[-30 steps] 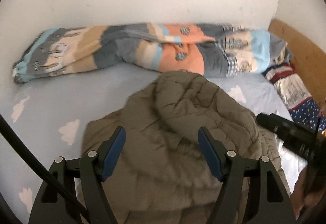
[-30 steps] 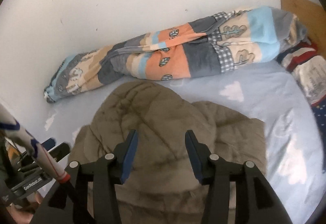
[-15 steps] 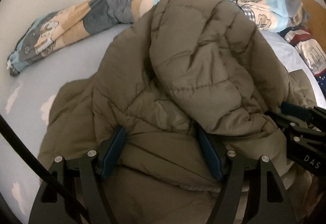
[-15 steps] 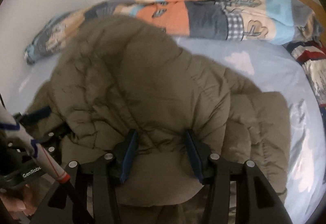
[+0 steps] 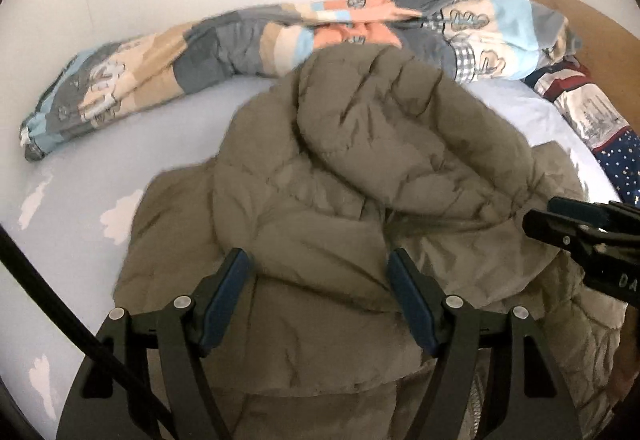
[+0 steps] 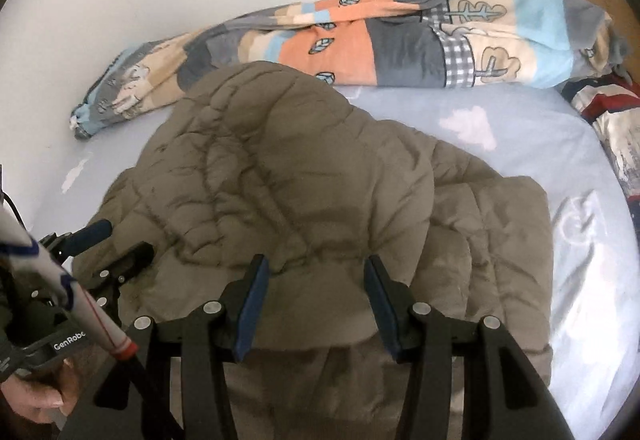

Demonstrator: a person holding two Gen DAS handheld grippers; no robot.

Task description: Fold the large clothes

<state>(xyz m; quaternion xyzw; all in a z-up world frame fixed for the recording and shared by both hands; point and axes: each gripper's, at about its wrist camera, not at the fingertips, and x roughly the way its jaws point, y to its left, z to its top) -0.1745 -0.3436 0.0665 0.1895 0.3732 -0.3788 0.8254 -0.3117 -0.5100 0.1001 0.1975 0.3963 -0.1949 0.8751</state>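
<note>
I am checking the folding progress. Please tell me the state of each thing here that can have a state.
Puffer jacket: olive, bunched on the bed, upper part doubled over, not neatly folded.
Left tool: open, over the jacket hem, gripping nothing.
Right tool: open, over the jacket edge, gripping nothing.
Patchwork blanket: rolled into a long bundle along the wall.
Bed sheet: light blue, spread flat under the jacket.

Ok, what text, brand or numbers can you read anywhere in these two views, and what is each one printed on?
"GenRobo", cut off at the end: white print on the body of the black left gripper, in the right wrist view.
"DA", cut off at the frame edge: pale letters on the black right gripper, in the left wrist view.
The olive quilted puffer jacket shows no readable label.
The patchwork blanket carries only tree and leaf drawings, no words.
</note>
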